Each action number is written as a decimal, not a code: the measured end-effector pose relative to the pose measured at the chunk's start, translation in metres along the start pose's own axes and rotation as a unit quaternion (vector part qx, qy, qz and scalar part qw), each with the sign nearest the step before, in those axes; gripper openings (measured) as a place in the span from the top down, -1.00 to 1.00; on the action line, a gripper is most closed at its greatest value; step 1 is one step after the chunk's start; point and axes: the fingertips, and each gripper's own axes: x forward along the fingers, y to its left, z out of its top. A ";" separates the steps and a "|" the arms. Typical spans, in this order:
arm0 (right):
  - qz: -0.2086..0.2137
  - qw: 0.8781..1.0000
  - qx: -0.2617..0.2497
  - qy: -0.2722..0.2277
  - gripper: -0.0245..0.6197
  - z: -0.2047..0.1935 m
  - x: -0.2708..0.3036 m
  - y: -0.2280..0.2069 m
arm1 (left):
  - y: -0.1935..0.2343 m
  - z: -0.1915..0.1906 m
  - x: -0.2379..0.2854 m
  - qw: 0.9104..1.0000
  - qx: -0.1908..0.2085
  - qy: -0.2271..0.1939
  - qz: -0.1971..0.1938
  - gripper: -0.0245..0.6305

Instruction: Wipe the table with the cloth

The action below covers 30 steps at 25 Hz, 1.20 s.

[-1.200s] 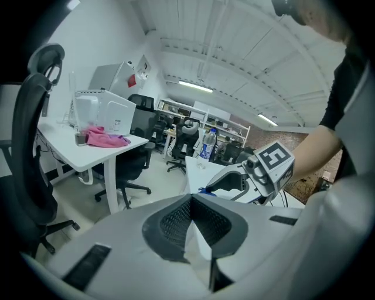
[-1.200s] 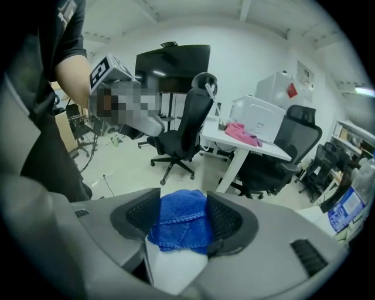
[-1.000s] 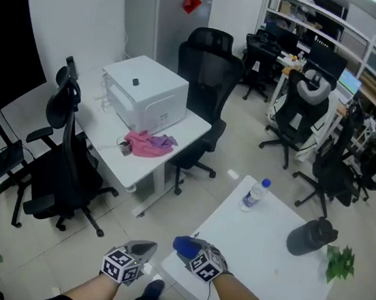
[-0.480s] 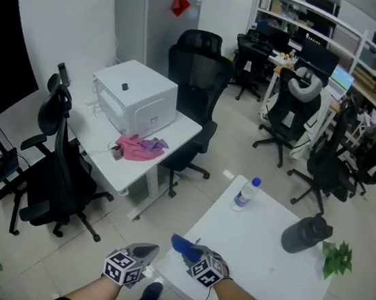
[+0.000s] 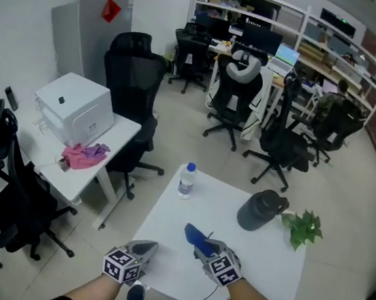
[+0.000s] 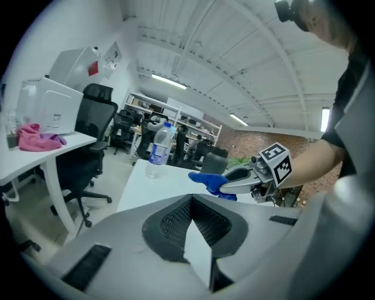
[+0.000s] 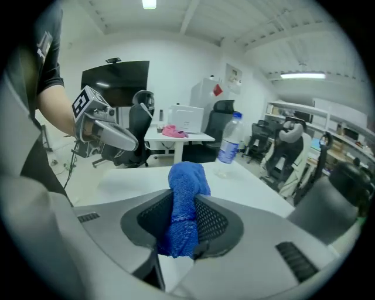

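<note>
A blue cloth (image 5: 196, 237) sticks up from my right gripper (image 5: 199, 245), low over the front part of the white table (image 5: 254, 271). In the right gripper view the bunched cloth (image 7: 186, 202) fills the gap between the jaws, which are closing, and both pads press on it. My left gripper (image 5: 146, 249) hangs by the table's front left edge, shut with nothing in it. The left gripper view shows its pads (image 6: 176, 221) meeting and the right gripper (image 6: 234, 180) beyond, holding the cloth (image 6: 210, 179).
A water bottle (image 5: 186, 180) stands at the table's far left corner. A dark jug (image 5: 261, 210) and a small green plant (image 5: 301, 227) are at the far right. To the left is a desk (image 5: 118, 133) with a white printer (image 5: 77, 107) and a pink cloth (image 5: 84, 156). Office chairs stand behind.
The head view has swung to the right, so the white table is now central. My right gripper with the blue cloth has moved further in over the table. The left gripper has stayed at the edge.
</note>
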 end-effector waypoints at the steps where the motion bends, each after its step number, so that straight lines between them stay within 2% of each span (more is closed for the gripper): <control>1: -0.018 1.000 0.008 0.005 0.56 -0.012 -0.016 -0.016 | -0.012 0.002 0.015 1.000 0.004 0.003 -0.013 0.93; 6: -0.087 0.995 0.036 0.040 0.56 -0.069 -0.088 -0.073 | -0.075 0.012 0.079 0.997 0.023 0.019 -0.069 0.93; 12: -0.119 0.989 0.050 0.077 0.56 -0.123 -0.133 -0.104 | -0.133 0.013 0.141 0.992 0.039 0.042 -0.112 0.93; 16: -0.107 0.988 0.031 0.105 0.56 -0.139 -0.127 -0.114 | -0.154 0.009 0.173 0.989 0.058 0.060 -0.120 0.93; 21: -0.068 0.986 -0.011 0.150 0.56 -0.150 -0.092 -0.111 | -0.160 0.002 0.194 0.987 0.072 0.078 -0.123 0.93; 27: -0.024 0.974 -0.027 0.226 0.56 -0.170 -0.055 -0.111 | -0.149 -0.007 0.204 0.986 0.068 0.101 -0.116 0.93; 30: -0.013 0.969 -0.026 0.245 0.56 -0.173 -0.044 -0.114 | -0.142 -0.010 0.205 0.986 0.064 0.106 -0.111 0.93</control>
